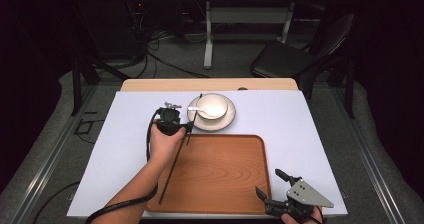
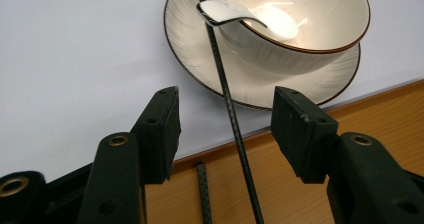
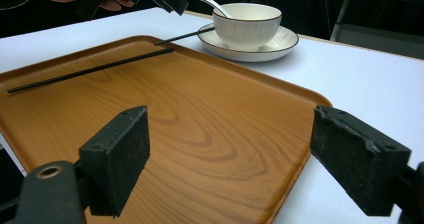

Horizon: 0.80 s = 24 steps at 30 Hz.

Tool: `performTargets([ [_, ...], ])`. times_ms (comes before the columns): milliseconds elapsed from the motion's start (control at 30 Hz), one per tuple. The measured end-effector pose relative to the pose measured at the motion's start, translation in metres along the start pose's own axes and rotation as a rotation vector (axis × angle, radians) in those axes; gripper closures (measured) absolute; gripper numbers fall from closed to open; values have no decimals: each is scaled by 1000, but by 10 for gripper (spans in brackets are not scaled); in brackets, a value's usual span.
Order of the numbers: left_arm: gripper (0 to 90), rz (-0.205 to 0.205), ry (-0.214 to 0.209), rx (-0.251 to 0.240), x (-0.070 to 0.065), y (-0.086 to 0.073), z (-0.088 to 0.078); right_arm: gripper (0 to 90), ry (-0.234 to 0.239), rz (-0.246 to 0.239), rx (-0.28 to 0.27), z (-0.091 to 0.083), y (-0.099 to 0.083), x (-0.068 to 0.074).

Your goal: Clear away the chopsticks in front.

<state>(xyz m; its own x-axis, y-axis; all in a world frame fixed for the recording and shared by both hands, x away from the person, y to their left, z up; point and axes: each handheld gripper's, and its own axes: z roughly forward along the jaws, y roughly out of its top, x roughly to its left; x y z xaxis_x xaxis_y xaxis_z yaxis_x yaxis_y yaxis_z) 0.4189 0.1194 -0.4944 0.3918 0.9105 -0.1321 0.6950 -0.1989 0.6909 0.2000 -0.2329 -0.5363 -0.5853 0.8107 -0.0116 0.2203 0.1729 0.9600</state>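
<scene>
— Chopsticks first: where are they?

— One chopstick (image 2: pixel 231 111) leans on the plate (image 1: pixel 229 120) rim under the bowl (image 1: pixel 213 105); it passes between your left hand-held gripper (image 2: pixel 225 129) pads without touching, jaws open. The other chopstick (image 3: pixel 90 70) lies on the tray (image 1: pixel 235 184), left side.

— And your right hand-held gripper (image 3: pixel 230 159)?

— Open, empty, at the table's (image 1: pixel 300 119) near right edge.
</scene>
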Motion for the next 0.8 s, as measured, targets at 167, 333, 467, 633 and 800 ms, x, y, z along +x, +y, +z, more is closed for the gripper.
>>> performTargets([
  [167,362,-1,16,-9,-4,2,8,160,-1,0,1,0,0,0],
  [333,362,3,17,20,-7,2,15,160,2,1,2,0,0,0],
  [467,515,-14,-2,54,-6,2,22,160,5,-1,3,0,0,0],
  [633,565,-14,-7,73,-5,1,28,160,5,2,3,0,0,-1],
  [800,599,-31,3,92,-4,-3,36,160,7,3,2,0,0,0],
])
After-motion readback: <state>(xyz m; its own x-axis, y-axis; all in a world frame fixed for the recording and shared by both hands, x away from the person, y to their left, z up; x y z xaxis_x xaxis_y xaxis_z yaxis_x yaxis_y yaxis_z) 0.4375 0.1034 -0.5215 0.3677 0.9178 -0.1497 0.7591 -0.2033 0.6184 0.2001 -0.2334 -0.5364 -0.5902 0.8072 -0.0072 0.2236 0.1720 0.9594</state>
